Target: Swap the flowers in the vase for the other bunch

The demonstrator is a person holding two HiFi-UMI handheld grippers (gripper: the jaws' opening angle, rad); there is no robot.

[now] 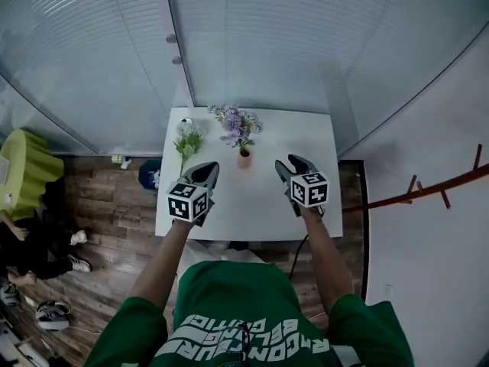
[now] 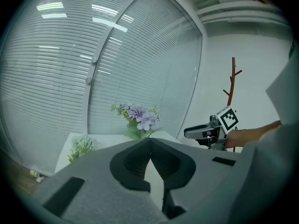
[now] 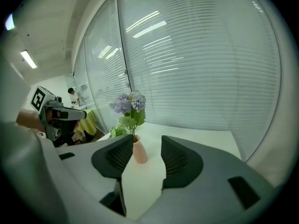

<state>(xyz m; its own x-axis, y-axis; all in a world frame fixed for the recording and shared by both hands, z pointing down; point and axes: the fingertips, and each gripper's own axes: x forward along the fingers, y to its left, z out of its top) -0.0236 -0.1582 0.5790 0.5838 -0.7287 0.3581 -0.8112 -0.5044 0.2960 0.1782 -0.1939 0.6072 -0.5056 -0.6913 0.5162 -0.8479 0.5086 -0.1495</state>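
A small pink vase with purple flowers stands near the far edge of the white table. A white-green bunch lies on the table to its left. My left gripper hovers over the table short of that bunch; in the left gripper view its jaws meet at the tips with nothing in them. My right gripper hangs to the right of the vase and nearer than it, open and empty. In the right gripper view the vase shows between the spread jaws, some way beyond them.
A glass wall with blinds runs right behind the table. A wooden coat rack stands to the right. On the floor to the left are a blue object, a yellow-green covered piece and a seated person.
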